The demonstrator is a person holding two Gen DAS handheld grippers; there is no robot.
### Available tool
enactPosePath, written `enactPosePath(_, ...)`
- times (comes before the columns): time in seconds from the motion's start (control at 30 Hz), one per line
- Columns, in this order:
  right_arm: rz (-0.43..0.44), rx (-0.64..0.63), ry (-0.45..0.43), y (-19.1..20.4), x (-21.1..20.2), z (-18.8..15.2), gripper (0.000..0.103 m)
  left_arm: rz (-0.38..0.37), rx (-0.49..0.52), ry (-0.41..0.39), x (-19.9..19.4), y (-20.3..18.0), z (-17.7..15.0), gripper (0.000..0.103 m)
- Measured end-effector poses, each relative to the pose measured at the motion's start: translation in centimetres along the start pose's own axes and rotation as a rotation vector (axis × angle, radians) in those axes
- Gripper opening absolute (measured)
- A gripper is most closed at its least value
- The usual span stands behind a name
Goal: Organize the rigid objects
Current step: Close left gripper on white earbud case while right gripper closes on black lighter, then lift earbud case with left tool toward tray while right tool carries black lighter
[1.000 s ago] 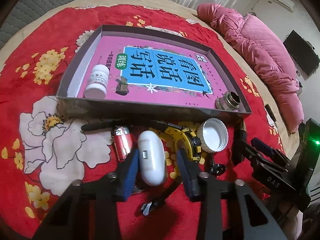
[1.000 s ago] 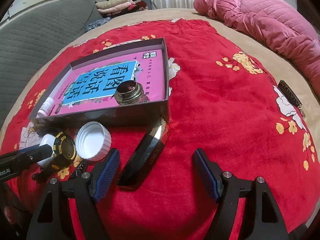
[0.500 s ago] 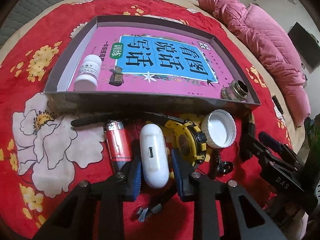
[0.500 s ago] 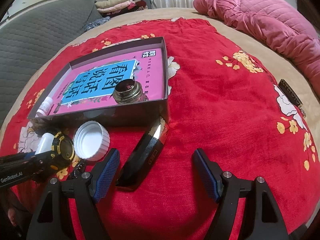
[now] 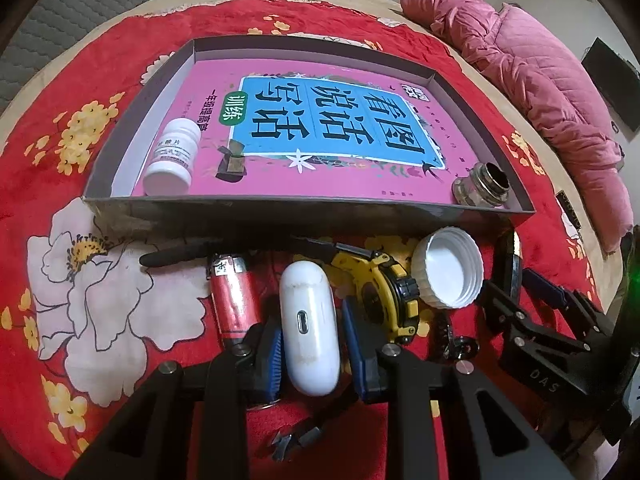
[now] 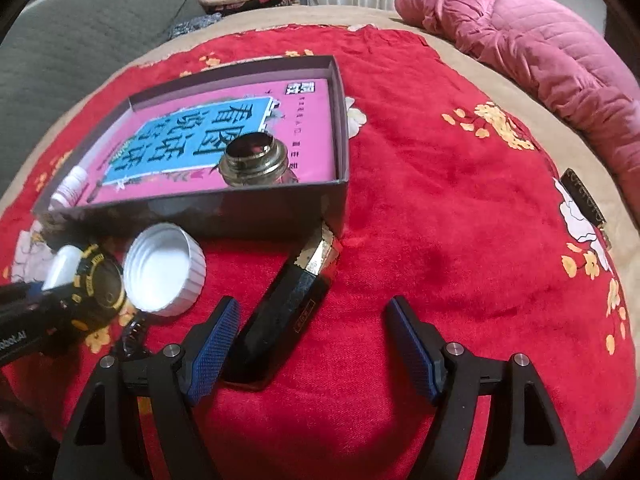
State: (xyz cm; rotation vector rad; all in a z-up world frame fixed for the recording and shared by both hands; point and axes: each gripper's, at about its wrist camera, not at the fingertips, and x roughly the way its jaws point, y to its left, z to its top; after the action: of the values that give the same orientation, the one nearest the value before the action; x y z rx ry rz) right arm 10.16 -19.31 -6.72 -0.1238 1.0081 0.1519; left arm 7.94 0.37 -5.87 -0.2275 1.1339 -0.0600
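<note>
Your left gripper (image 5: 310, 346) has just been closing, and its blue pads (image 5: 273, 350) now sit against both long sides of the glossy white pill-shaped earbud case (image 5: 309, 328), so you are gripping it across its narrow width. The case lies on the red flowered blanket (image 5: 120, 320), near the front wall of the shallow grey cardboard box (image 5: 304, 210), with its long axis running straight away from you, in line with the fingers. That alignment is what matters: the box opening lies directly beyond the case's far end, so a lift and a push forward over the wall should carry it in without any turn of the wrist.

Close on the left lies a red cylindrical lighter (image 5: 234, 300), and on the right a yellow-and-black tape measure (image 5: 384, 292), so come up straight to avoid dragging either.

Your right gripper (image 6: 310, 356) stands wide, holding nothing. A black faceted bar with a gold end (image 6: 286, 316) lies slanted just inside its left pad, the gold end touching the box's near right corner.
</note>
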Motion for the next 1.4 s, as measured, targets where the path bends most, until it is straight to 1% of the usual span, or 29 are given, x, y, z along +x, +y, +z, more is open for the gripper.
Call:
enactPosePath(0.1,0.007,0.018,0.000,-0.3,0.0,0.0,0.075,0.010,0.009,-0.003,0.2,-0.2,0.0,0.028)
enactPosePath(0.17,0.011,0.038,-0.001,-0.6,-0.1,0.0,0.067,0.015,0.011,-0.004,0.2,-0.3,0.0,0.028)
enactPosePath(0.2,0.013,0.055,0.002,-1.0,-0.1,0.1,0.065,0.017,0.012,-0.004,0.2,-0.3,0.0,0.028)
enactPosePath(0.27,0.002,0.063,0.001,-1.3,-0.2,0.1,0.050,0.020,0.011,-0.003,0.3,-0.4,0.1,0.028)
enactPosePath(0.3,-0.006,0.067,-0.002,-1.5,-0.3,0.2,0.046,0.021,0.010,-0.003,0.4,-0.5,0.2,0.028)
enactPosePath(0.37,-0.013,0.076,-0.003,-1.8,-0.4,0.2,0.028,0.026,0.013,-0.004,0.5,-0.5,0.2,0.028)
enactPosePath(0.4,-0.011,0.092,-0.002,-2.3,-0.4,0.2,0.025,0.028,0.015,-0.003,0.5,-0.6,0.3,0.028)
enactPosePath(0.47,0.017,0.114,0.003,-2.8,-0.4,0.2,0.025,0.032,0.015,-0.003,0.6,-0.6,0.3,0.028)
enactPosePath(0.63,0.052,0.136,0.002,-3.4,-0.9,0.1,0.025,0.047,0.020,-0.005,1.1,-0.9,0.6,0.027)
enactPosePath(0.7,0.075,0.157,-0.001,-3.8,-1.3,0.1,0.025,0.046,0.014,-0.008,1.2,-0.8,0.7,0.025)
enactPosePath(0.73,0.081,0.163,-0.002,-3.9,-1.4,0.0,0.025,0.051,0.011,-0.010,1.2,-0.7,0.7,0.022)
enactPosePath(0.9,0.114,0.183,-0.005,-4.2,-2.2,-0.3,0.025,0.036,0.002,-0.023,1.1,-0.4,0.5,0.022)
enactPosePath(1.2,0.097,0.152,-0.052,-3.7,-3.5,-0.3,0.023,-0.008,-0.023,-0.046,-0.4,0.4,-0.1,0.021)
enactPosePath(1.4,0.116,0.171,-0.021,-4.0,-2.7,-0.4,0.023,-0.024,-0.035,-0.051,-1.0,0.7,-0.1,0.021)
